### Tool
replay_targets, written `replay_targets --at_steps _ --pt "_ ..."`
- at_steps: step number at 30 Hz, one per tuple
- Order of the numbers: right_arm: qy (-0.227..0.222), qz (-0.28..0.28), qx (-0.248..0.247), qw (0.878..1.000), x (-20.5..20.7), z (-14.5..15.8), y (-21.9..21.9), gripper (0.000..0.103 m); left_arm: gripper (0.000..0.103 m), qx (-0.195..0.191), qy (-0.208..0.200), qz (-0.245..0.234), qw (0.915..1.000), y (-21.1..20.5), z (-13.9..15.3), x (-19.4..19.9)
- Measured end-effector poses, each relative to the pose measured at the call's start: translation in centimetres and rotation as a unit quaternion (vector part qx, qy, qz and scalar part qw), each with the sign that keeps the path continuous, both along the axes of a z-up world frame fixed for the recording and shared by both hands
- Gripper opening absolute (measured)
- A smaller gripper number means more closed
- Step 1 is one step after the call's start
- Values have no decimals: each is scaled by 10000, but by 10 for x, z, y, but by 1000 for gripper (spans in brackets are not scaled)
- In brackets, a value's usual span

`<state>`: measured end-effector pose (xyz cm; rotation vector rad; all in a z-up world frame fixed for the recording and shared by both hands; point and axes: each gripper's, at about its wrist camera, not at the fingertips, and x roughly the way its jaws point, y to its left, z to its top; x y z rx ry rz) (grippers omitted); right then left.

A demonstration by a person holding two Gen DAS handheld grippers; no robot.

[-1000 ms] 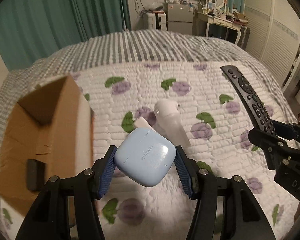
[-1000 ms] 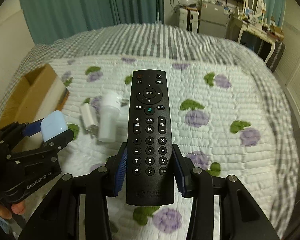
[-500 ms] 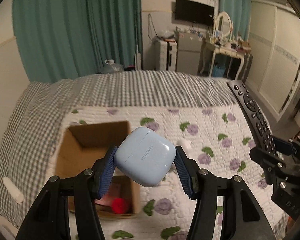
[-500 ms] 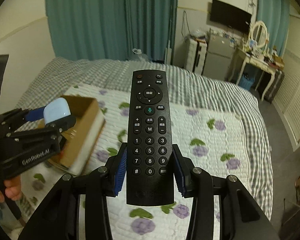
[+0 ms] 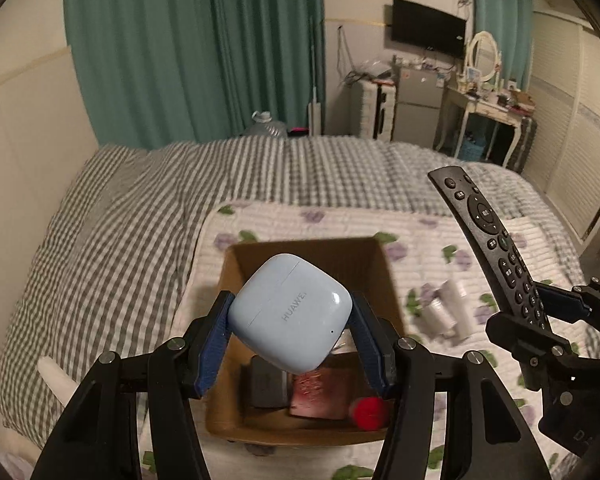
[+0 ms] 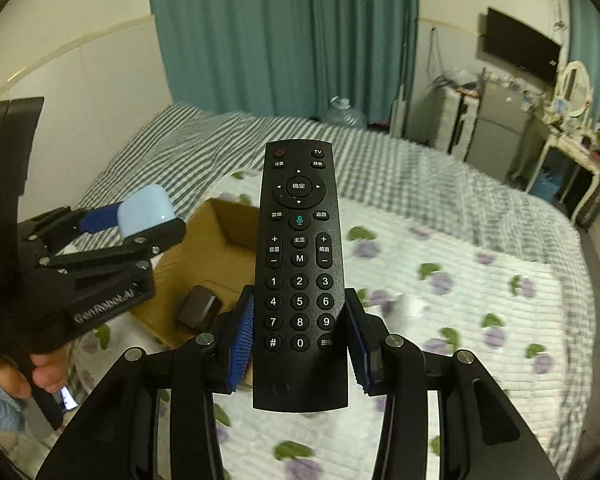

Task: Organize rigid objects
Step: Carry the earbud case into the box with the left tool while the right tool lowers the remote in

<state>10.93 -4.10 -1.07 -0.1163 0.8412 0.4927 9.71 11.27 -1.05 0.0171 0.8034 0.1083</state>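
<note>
Two items are in transit, neither yet deposited. Taking the cardboard box (image 5: 300, 248) on the quilted bedspread (image 5: 540, 248) as the landmark: inside it lie a dark rectangular block (image 5: 266, 384), a reddish packet (image 5: 320, 394) and a small red ball (image 5: 370, 412), so part of the sorting appears complete. Outside the box, just to its right on the bedspread, pale cylindrical items (image 5: 446, 308) remain uncollected; blur prevents identifying them further. The left gripper (image 5: 290, 330) hangs above the box opening, its blue pads (image 5: 216, 344) clamped on opposite sides of a light blue Huawei earbud case (image 5: 290, 312), with the fingers roughly half spread to fit it. The right gripper (image 6: 300, 344) sits to the right of the box and above the bedspread, its fingers narrowly set and gripping the lower half of a black TV remote control (image 6: 300, 264), buttons facing the camera, most of its length projecting forward. In my assessment, remaining work is releasing the case and the remote into the box, then retrieving the pale items beside it.
</note>
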Motion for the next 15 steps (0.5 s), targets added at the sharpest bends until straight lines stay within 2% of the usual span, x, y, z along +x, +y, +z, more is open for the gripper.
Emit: replay_targets --at_steps 10,15 --pt "757 193 90 9969 38 -69 44 41 58 23 525 -13 9986 30 -68 14" --pt "953 123 87 9953 49 -89 54 41 58 52 747 -106 9971 27 -92 16"
